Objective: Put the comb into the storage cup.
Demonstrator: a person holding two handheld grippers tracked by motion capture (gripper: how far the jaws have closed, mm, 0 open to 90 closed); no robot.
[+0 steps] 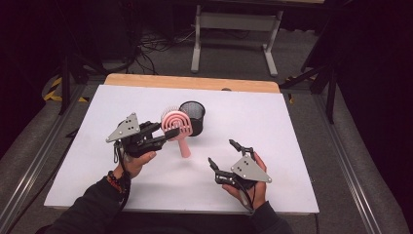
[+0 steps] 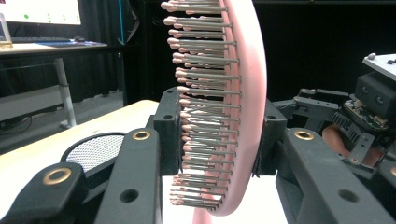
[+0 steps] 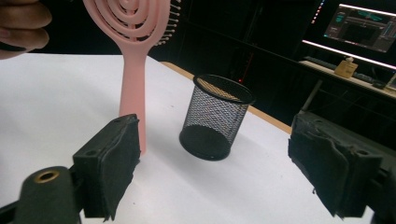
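The left gripper clamps the pink hairbrush upright mid-bench beside the mesh cup, right gripper wide and empty; next, I'd guess, lift it into the cup.

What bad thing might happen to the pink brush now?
1. The left gripper pinches the pink hairbrush only by its round head, across springy bristles, so it might slip or twist.
2. The handle tip seems to rest on the white table; pushing down could tilt the brush.
3. The black mesh cup stands close beside the brush, and a swing might knock it over. The right gripper is open, holding nothing.
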